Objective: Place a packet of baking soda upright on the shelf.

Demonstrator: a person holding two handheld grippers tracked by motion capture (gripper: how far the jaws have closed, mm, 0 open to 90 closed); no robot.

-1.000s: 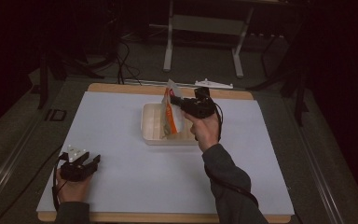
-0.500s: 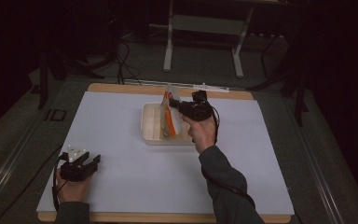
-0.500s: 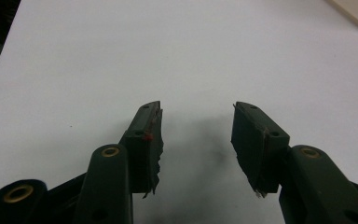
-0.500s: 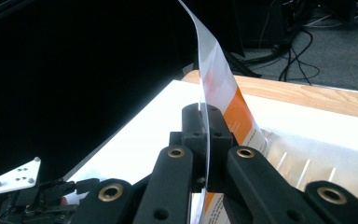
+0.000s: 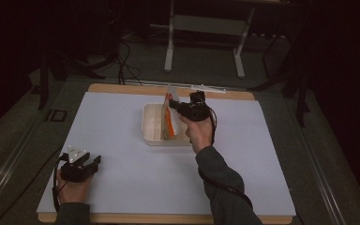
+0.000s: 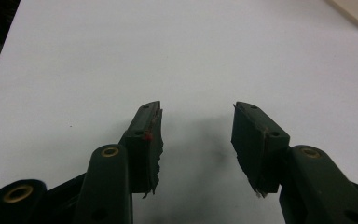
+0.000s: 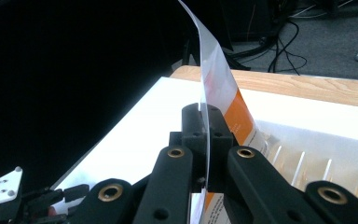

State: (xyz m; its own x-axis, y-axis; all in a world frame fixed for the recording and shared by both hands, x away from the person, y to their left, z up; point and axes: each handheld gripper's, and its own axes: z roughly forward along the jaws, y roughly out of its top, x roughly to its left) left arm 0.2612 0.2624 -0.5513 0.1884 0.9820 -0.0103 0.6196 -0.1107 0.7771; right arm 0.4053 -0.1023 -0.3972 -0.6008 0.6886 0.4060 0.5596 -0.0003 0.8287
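— Though dim at the far edge of the table (image 5: 122,140), could still make out the right claw (image 5: 177,107) over the tray (image 5: 152,133). Clamped on what?

— Clamped tight on a clear packet (image 7: 216,100) with an orange band, pinched edge-on between the two pads (image 7: 193,135). Rose above the claw tips and curved off to a thin point; ran down below them too, toward the tray (image 7: 326,154).

— And seen from above?

— Stood nearly upright in the tray, the packet (image 5: 169,117), lower end down among the tray's compartments, upper end at the claw. Couldn't tell which compartment. Right hand (image 5: 199,131) came in from the near side, wrapped round the claw's body.

— The other one?

— Left claw (image 5: 93,161) rested near the table's near left corner, well apart from tray and packet. Gaped wide in its own view (image 6: 197,121), with bare white table between the pads (image 6: 149,135). Gripped nothing. Caught just a corner of the tray (image 6: 354,11) at the top right of that view.

— Left hand?

— Sat low on the table under the claw (image 5: 72,187), grey plate on top.
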